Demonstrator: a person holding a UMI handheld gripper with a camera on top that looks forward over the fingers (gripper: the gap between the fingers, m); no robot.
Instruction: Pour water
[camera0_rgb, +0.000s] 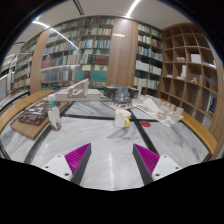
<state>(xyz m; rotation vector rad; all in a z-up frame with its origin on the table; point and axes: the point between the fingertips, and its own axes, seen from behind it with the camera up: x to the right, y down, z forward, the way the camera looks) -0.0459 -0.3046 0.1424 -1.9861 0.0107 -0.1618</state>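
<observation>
My gripper (112, 160) is open and empty, its two magenta pads wide apart over a pale marble-patterned table (105, 145). Well beyond the fingers, to the left, a bottle (54, 114) with a green cap stands upright on the table. Farther ahead and a little right of centre stands a small cup (122, 117) with a yellowish band. Nothing lies between the fingers.
A wooden tray or box (28, 120) sits at the table's left edge beside the bottle. Papers and open books (150, 106) lie at the far right of the table. Tall bookshelves (95, 50) line the back wall, with wooden shelving (190, 70) on the right.
</observation>
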